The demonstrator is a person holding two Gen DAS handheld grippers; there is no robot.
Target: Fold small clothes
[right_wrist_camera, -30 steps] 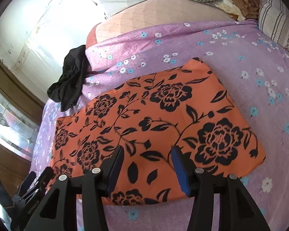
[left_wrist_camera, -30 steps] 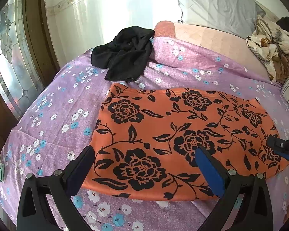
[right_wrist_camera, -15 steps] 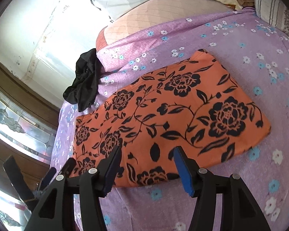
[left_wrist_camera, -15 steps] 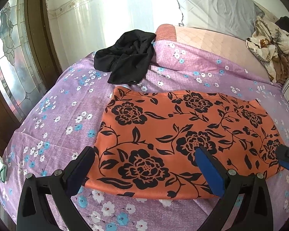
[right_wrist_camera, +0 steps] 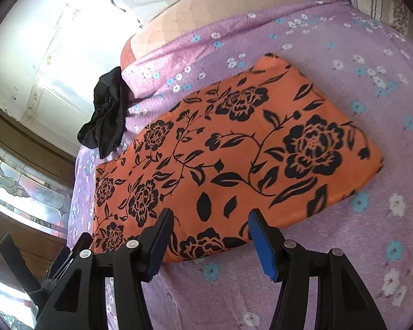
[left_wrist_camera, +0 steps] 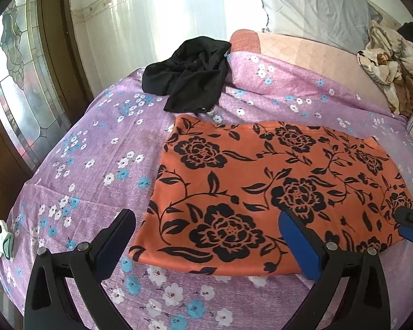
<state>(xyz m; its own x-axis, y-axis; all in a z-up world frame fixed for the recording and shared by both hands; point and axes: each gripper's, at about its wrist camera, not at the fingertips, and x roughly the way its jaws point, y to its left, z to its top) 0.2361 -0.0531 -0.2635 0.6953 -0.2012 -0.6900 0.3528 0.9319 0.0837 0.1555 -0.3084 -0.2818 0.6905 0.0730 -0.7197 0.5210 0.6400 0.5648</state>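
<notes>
An orange garment with black flowers (left_wrist_camera: 275, 187) lies flat and folded into a rectangle on the purple flowered bedsheet (left_wrist_camera: 96, 148). My left gripper (left_wrist_camera: 206, 236) hovers open over its near left corner, with nothing between the fingers. In the right wrist view the same orange garment (right_wrist_camera: 234, 151) runs diagonally. My right gripper (right_wrist_camera: 209, 236) stands open just above its near edge, jaws apart and not pressing the cloth. The right gripper's tip (left_wrist_camera: 410, 225) shows at the garment's right end. A crumpled black garment (left_wrist_camera: 190, 74) lies beyond, near the bed's far edge.
A stained-glass window in a wooden frame (left_wrist_camera: 16, 88) stands close on the left. A crumpled patterned blanket (left_wrist_camera: 391, 57) and a striped pillow (right_wrist_camera: 385, 2) lie at the far right. A small white and green object (left_wrist_camera: 4, 243) sits at the bed's left edge.
The right view has rolled and drawn back, so the garment's near edge now sits at the fingertips instead of under them. Its jaws stand slightly wider. The left view barely changed.
</notes>
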